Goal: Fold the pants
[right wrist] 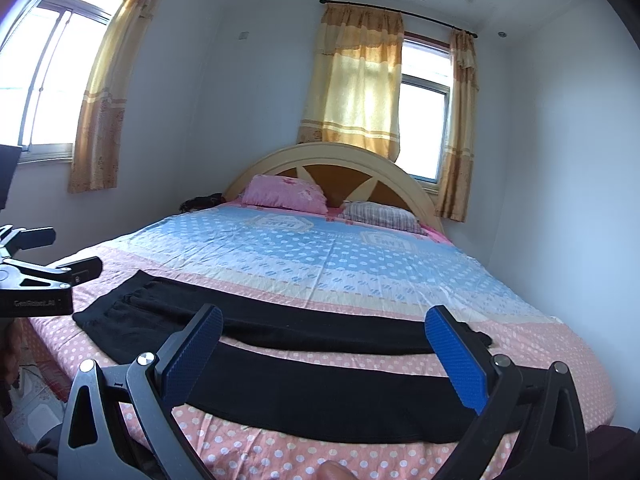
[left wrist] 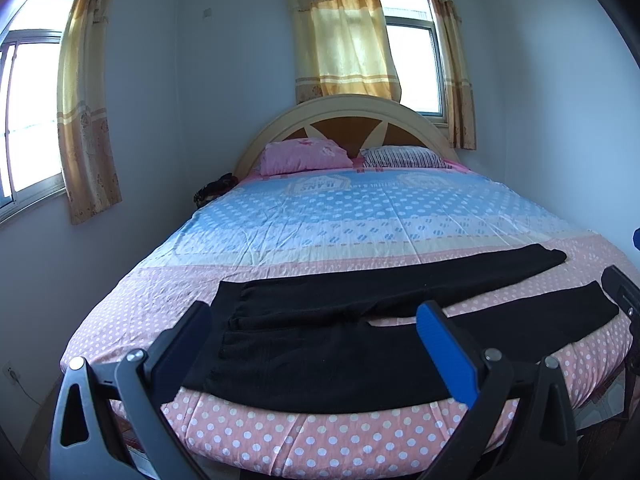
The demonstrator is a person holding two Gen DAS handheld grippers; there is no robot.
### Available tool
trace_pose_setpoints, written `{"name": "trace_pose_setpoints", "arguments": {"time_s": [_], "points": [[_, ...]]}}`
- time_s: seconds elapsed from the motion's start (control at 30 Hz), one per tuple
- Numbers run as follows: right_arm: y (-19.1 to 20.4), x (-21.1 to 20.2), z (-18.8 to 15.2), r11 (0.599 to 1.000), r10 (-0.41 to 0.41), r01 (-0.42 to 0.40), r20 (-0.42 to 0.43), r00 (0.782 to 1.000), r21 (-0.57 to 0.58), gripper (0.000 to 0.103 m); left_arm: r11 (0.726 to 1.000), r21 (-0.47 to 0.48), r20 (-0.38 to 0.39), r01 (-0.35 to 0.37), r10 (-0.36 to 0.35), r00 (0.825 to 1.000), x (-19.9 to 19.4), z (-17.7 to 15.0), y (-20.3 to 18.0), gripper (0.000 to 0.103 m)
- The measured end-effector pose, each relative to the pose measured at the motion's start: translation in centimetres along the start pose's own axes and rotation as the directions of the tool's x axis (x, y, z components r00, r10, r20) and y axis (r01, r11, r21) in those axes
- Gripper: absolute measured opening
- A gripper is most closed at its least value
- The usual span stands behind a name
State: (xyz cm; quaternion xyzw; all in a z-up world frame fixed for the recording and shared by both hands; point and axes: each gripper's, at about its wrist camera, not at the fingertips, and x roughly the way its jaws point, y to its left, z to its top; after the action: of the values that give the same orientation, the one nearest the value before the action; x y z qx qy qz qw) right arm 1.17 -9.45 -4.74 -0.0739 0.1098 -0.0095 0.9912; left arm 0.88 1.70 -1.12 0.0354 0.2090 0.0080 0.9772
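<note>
Bedroom with pale walls [left wrist: 224,92]. A bed [left wrist: 320,216] with an arched headboard [left wrist: 352,114] stands beneath daylit windows [left wrist: 416,68] hung with yellow curtains [left wrist: 340,40]; two pillows [left wrist: 304,156] rest against the headboard.

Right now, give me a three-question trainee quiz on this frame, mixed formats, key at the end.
1. True or false: the black pants lie spread flat across the foot of the bed, legs apart.
2. Which pillow is on the left at the headboard: A) pink pillow B) striped pillow
3. Fill in: both the left hand-held gripper and the right hand-held gripper are ____ and hold nothing.

Key: 1 true; 2 A; 3 open
</note>
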Motion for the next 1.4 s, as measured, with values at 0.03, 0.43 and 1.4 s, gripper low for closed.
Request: {"name": "trace_pose_setpoints", "arguments": {"time_s": [0.03,0.43,1.4], "points": [[0.0,0.0,0.0,1.000,0.004,-0.004,-0.002,1.000,0.001,0.102,1.000,0.001,-0.001,0.003,-0.003,1.000,0.1,0.0,0.0,0.103],[-2.9,5.5,-3.4,0.998,0.064,-0.059,-0.140,0.988,0.036,0.102,0.999,0.011,-0.120,-0.052,0.053,0.991,9.1,-1.2,4.2,0.103],[-24.3,23.4,-5.8,0.965,-0.112,0.212,-0.485,0.867,0.155,0.070,0.987,-0.156,-0.497,0.029,-0.104,0.862,38.4,-1.8,18.3,0.041]]}}
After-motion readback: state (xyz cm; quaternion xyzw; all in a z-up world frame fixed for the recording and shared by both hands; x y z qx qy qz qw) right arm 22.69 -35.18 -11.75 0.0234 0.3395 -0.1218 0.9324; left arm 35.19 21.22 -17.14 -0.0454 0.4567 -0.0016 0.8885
